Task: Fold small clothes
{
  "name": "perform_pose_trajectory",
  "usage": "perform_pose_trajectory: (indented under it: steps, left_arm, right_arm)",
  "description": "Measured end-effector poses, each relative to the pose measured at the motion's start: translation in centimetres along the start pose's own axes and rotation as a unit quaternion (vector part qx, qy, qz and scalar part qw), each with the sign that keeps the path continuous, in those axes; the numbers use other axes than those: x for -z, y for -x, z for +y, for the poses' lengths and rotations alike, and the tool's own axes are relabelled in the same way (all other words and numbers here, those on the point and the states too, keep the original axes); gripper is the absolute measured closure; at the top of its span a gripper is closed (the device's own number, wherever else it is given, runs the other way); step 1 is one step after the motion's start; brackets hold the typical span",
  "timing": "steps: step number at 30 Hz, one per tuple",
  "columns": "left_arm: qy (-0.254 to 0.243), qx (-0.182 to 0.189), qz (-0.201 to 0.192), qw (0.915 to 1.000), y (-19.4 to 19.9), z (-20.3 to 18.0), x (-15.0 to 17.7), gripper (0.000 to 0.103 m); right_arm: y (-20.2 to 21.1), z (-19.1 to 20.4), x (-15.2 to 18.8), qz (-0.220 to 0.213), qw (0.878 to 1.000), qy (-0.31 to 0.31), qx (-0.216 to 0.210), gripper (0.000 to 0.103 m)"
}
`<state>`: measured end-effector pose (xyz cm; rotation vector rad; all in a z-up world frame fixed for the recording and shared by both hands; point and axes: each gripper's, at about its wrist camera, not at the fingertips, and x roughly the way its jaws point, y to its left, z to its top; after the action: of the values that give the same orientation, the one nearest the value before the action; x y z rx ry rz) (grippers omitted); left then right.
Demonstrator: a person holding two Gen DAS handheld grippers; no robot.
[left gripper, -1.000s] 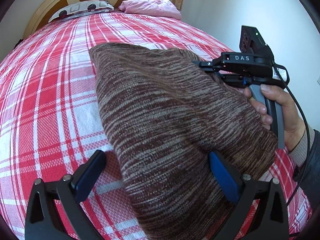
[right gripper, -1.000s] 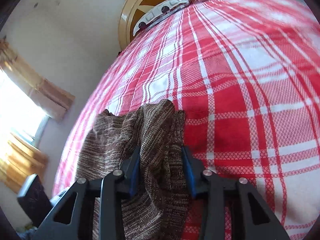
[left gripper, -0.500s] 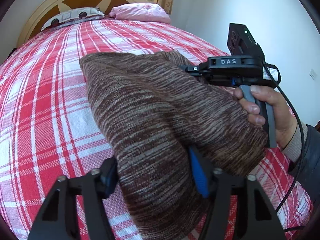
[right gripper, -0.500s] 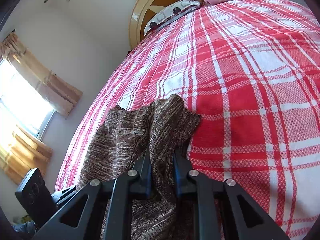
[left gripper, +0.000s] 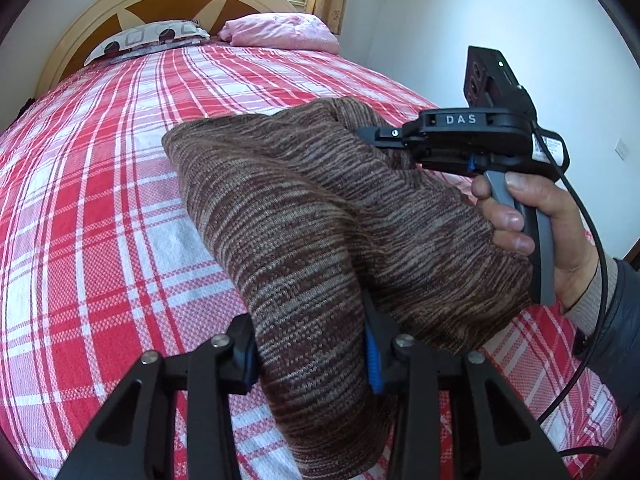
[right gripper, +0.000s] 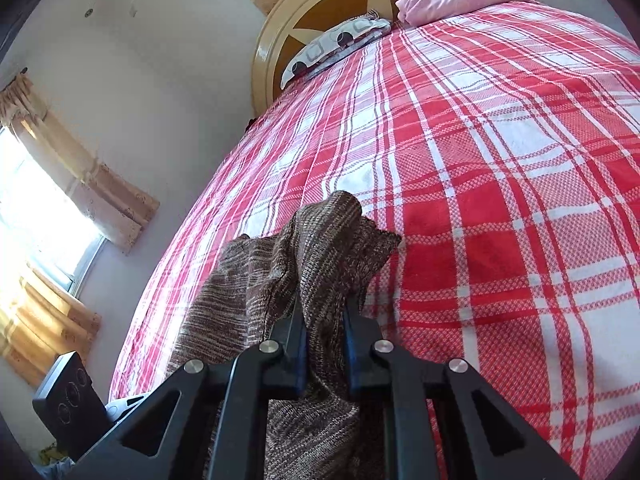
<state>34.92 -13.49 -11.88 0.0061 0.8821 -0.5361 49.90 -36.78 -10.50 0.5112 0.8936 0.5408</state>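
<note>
A brown striped knit garment (left gripper: 320, 216) is held up over the red plaid bed (left gripper: 100, 200). My left gripper (left gripper: 310, 344) is shut on its near end, fabric bunched between the blue pads. My right gripper (right gripper: 325, 330) is shut on the far end of the garment (right gripper: 320, 256); it also shows in the left wrist view (left gripper: 380, 136), at the right, held by a hand. The garment hangs between both grippers, its far edge still near the bedspread.
The bed (right gripper: 500, 180) runs back to a round wooden headboard (left gripper: 160, 4) with a patterned pillow (left gripper: 148, 38) and a pink pillow (left gripper: 284, 30). White wall at right; curtained windows (right gripper: 52, 216) on the left in the right wrist view.
My left gripper closed from open onto the garment's near end. My right gripper tightened on the far end. Both have lifted the garment off the bed.
</note>
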Motion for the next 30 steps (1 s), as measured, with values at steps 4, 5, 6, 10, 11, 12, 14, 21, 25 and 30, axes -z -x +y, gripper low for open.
perform_pose_trajectory:
  steps: [4, 5, 6, 10, 11, 12, 14, 21, 25, 30]
  left_arm:
    - [0.018, 0.012, 0.0, 0.9998, 0.3, 0.8, -0.2, 0.063]
    - [0.02, 0.013, -0.001, 0.9997, 0.5, 0.9, -0.2, 0.063]
    - [0.021, 0.015, -0.003, 0.9997, 0.8, 0.9, -0.2, 0.063]
    - [0.024, 0.017, -0.009, 0.9995, 1.9, 1.3, -0.1, 0.064]
    - [0.024, 0.017, -0.01, 0.9995, 2.1, 1.5, -0.2, 0.064]
    - [0.024, 0.016, -0.013, 0.9995, 2.5, 1.5, 0.0, 0.064]
    - [0.022, 0.011, -0.017, 0.9995, 3.3, 1.6, 0.2, 0.064]
    - [0.013, -0.01, -0.042, 0.999, 6.8, 2.0, 1.4, 0.064]
    - [0.014, -0.024, -0.056, 0.998, 9.5, 2.8, 2.6, 0.064]
    - [0.028, -0.043, -0.062, 0.9967, 12.5, 4.3, 4.5, 0.064]
  right_arm:
    - [0.1, 0.3, 0.1, -0.002, 1.0, -0.014, -0.01, 0.089]
    - [0.1, 0.3, 0.2, -0.002, 1.0, -0.017, -0.014, 0.089]
    - [0.2, 0.5, 0.3, -0.002, 1.0, -0.018, -0.016, 0.089]
    - [0.4, 1.3, 0.9, -0.004, 0.999, -0.02, -0.028, 0.089]
    - [0.5, 1.6, 1.0, -0.004, 0.999, -0.02, -0.032, 0.089]
    - [0.6, 2.0, 1.2, -0.004, 0.999, -0.02, -0.036, 0.089]
    - [0.7, 2.8, 1.6, -0.004, 0.999, -0.02, -0.042, 0.089]
    - [1.0, 7.0, 3.1, -0.001, 0.998, -0.006, -0.068, 0.09]
    - [1.2, 9.9, 4.0, 0.0, 0.996, 0.004, -0.089, 0.09]
    - [1.2, 13.9, 5.3, 0.004, 0.993, 0.02, -0.114, 0.09]
